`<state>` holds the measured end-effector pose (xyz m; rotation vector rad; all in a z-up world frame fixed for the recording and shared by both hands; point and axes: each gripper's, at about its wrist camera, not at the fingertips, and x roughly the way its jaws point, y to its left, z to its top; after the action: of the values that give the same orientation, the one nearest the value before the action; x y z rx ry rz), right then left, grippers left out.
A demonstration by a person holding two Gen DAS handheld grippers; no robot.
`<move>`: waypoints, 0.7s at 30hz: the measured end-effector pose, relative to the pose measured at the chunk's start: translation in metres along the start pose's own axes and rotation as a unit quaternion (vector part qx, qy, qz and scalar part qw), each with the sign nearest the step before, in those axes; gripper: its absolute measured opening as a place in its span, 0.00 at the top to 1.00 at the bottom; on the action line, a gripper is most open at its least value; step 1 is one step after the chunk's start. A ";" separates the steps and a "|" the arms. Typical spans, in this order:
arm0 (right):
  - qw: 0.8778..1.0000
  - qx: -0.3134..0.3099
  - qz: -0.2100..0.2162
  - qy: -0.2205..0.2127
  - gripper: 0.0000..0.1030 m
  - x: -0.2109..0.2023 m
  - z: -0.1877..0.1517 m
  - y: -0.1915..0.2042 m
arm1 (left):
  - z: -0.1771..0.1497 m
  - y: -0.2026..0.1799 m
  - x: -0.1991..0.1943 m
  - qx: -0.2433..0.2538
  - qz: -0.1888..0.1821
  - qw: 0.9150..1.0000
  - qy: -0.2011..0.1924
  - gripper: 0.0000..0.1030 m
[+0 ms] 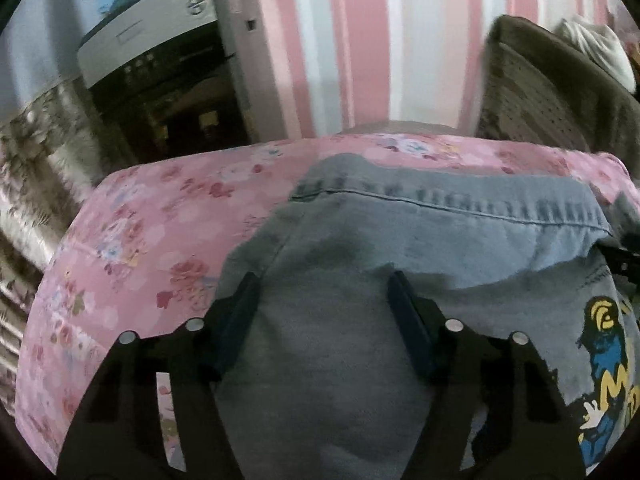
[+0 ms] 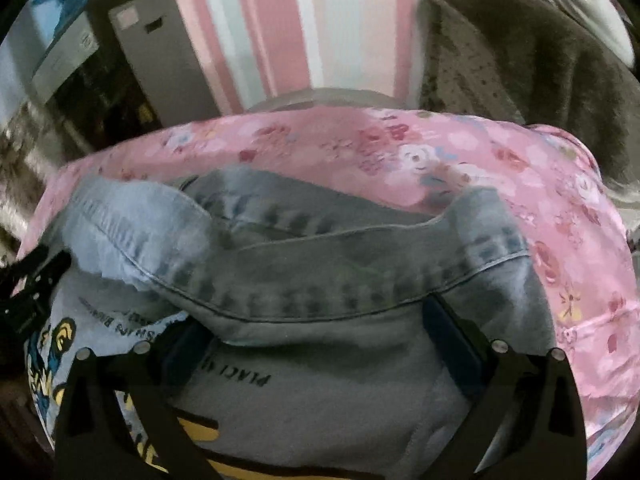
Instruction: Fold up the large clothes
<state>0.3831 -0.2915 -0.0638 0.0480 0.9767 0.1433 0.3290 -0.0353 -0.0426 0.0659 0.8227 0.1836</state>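
Left gripper hangs with jaws apart over the grey denim garment, pads clear of the cloth. Right gripper – jaws spread wide – straddles the garment's stitched hem, nothing clamped. The garment lies spread on the pink floral sheet.

Rumpled grey-blue denim garment on pink floral sheet

- Pink floral bed cover lies bare left of and beyond the denim garment.
- Brown chair and dark cabinet crowd the far edge.
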 end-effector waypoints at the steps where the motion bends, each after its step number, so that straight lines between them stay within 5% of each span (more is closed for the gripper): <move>1: 1.000 0.006 -0.009 -0.010 0.02 -0.005 -0.002 -0.001 | -0.001 0.002 -0.002 -0.005 0.004 1.000 -0.002 0.35; 5: 0.999 0.007 -0.040 -0.032 0.02 -0.022 -0.011 -0.007 | -0.005 0.006 -0.005 -0.012 0.036 0.999 -0.006 0.27; 9: 0.997 -0.022 -0.059 -0.049 0.02 -0.042 -0.021 -0.019 | -0.010 0.021 -0.005 -0.034 0.009 0.999 0.003 0.21; 16: 0.995 0.006 0.024 -0.096 0.02 -0.097 -0.064 -0.068 | -0.019 0.036 -0.016 -0.028 -0.032 0.999 -0.005 0.16; 21: 0.993 0.038 0.056 -0.094 0.02 -0.111 -0.100 -0.100 | -0.024 0.035 -0.061 -0.044 -0.069 0.996 -0.038 0.08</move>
<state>0.2489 -0.4083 -0.0393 0.1829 0.7906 0.2021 0.2659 -0.0131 -0.0104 -0.0657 0.7402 0.0857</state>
